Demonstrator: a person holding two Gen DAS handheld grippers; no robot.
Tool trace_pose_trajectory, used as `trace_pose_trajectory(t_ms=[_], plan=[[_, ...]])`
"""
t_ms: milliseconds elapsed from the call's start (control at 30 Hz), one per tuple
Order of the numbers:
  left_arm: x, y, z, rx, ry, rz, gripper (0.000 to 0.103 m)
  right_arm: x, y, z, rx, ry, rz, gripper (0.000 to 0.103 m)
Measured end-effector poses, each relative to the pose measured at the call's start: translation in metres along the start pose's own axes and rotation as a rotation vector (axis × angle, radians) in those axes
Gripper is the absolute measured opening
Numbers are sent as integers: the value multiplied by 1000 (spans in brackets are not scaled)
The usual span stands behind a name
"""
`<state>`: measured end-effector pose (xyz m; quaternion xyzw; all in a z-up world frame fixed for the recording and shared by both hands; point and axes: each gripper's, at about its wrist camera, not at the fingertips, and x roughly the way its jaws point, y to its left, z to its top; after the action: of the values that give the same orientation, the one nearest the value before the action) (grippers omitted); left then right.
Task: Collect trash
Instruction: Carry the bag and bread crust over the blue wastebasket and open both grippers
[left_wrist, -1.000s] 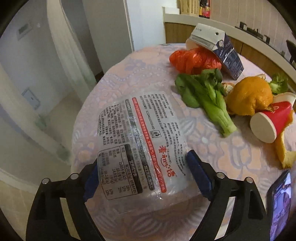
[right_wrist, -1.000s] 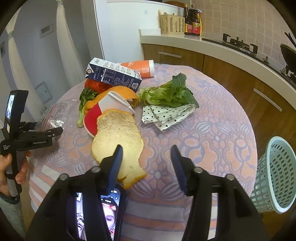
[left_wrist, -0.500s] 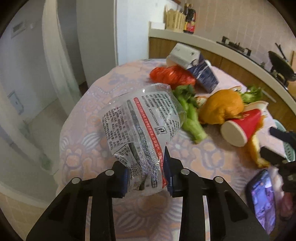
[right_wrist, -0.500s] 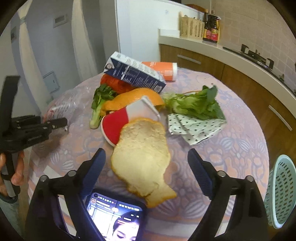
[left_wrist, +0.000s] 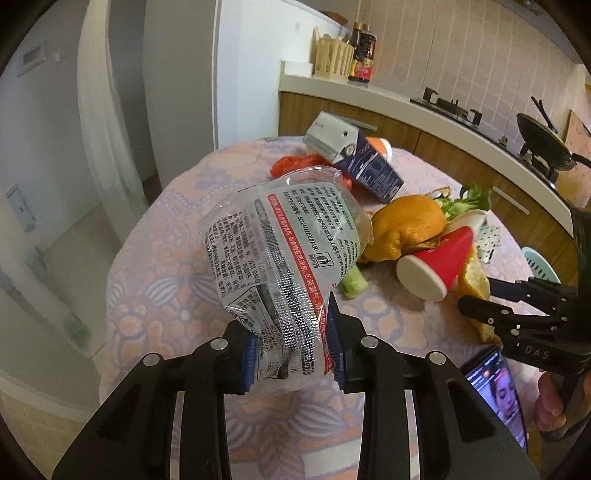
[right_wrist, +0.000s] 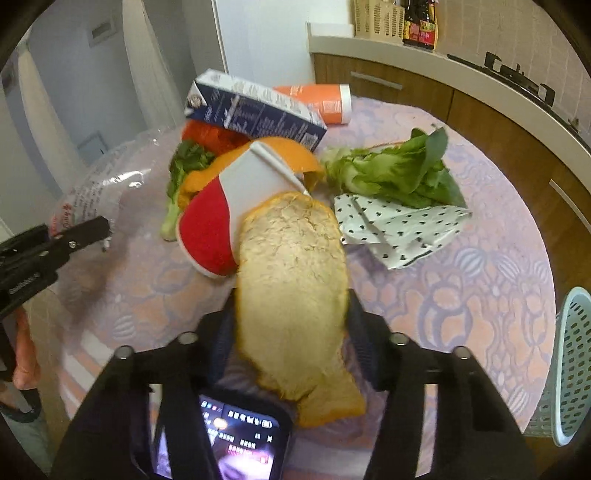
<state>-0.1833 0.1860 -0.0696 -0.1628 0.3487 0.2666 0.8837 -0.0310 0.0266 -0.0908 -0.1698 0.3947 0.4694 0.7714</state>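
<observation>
My left gripper (left_wrist: 291, 354) is shut on a clear printed plastic bag (left_wrist: 284, 243) and holds it lifted above the round table (left_wrist: 166, 236). The bag also shows in the right wrist view (right_wrist: 92, 184), with the left gripper's fingers (right_wrist: 77, 232) on it. My right gripper (right_wrist: 291, 328) has its jaws closed against a large pale fruit peel (right_wrist: 295, 280) at the table's near edge. In the left wrist view, the right gripper (left_wrist: 480, 299) sits at that peel (left_wrist: 474, 284). A red and white paper cup (right_wrist: 225, 206) lies behind the peel.
On the table lie a blue carton (right_wrist: 255, 110), an orange cup (right_wrist: 317, 99), orange peel (left_wrist: 406, 225), red plastic (right_wrist: 218, 136), leafy greens (right_wrist: 399, 170) and a spotted napkin (right_wrist: 399, 225). A phone (right_wrist: 225, 435) lies at the near edge. A mint basket (right_wrist: 572, 369) stands beside the table, right.
My left gripper shut on the plastic bag and lifted it off the table. My right gripper moved forward and closed on the pale peel.
</observation>
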Motion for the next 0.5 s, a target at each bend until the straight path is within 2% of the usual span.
trace_pose_trajectory(t_ms=[167,367,500], plan=[[-18,-8,4,1,-42,-16,29,-13,-8,-7,30,-26,16,34],[-43,-32,11,36,-105,-59,29,-51,-19,-15,54,-118,15,33],[-51,-63,23,69,-140,-120,29,-81,-34,-17,65,-187,-44,33]])
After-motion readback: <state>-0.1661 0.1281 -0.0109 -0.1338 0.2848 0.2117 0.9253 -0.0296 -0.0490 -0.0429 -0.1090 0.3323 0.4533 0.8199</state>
